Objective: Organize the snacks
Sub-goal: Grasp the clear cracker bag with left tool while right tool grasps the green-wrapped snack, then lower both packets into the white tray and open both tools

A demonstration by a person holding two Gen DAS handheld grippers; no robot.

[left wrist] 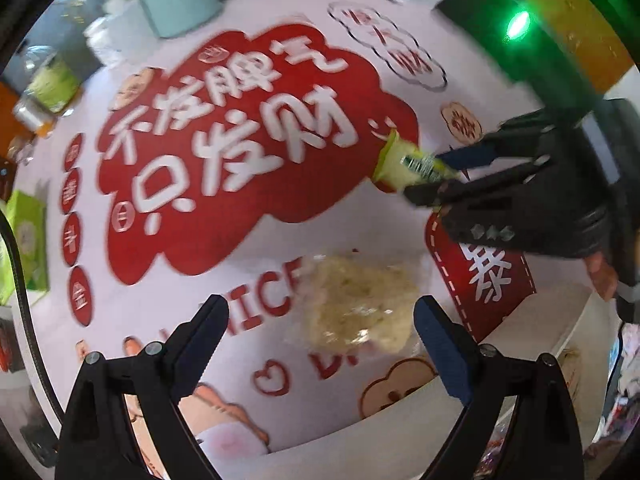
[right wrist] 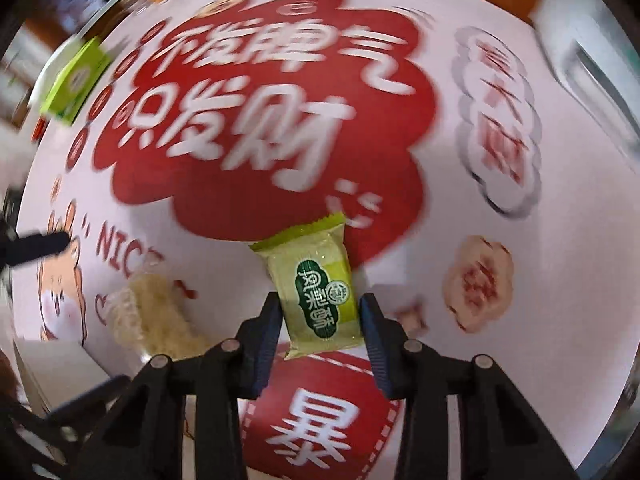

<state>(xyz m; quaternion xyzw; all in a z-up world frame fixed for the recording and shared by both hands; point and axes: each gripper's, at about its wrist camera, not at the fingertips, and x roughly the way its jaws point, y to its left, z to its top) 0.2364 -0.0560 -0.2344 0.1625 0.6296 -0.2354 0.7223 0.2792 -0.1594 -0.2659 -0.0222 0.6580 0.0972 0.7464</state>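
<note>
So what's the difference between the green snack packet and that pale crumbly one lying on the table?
The green packet has an opaque printed wrapper; the pale snack sits in clear film, its crumbly block showing through.

The green packet sits between the jaws of the right gripper; the pale snack lies flat on the tablecloth, the left gripper wide open above it.

The green packet looks slimmer than the pale snack.

Both are single wrapped snacks.

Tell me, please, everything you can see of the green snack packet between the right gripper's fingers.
The packet is a small pillow pack of glossy yellow-green film with crimped, serrated ends and a dark green label bearing white characters. It looks sealed and full. It lies on the printed tablecloth, partly over its red patch. The right gripper points down at it, one finger against each long side.
</note>
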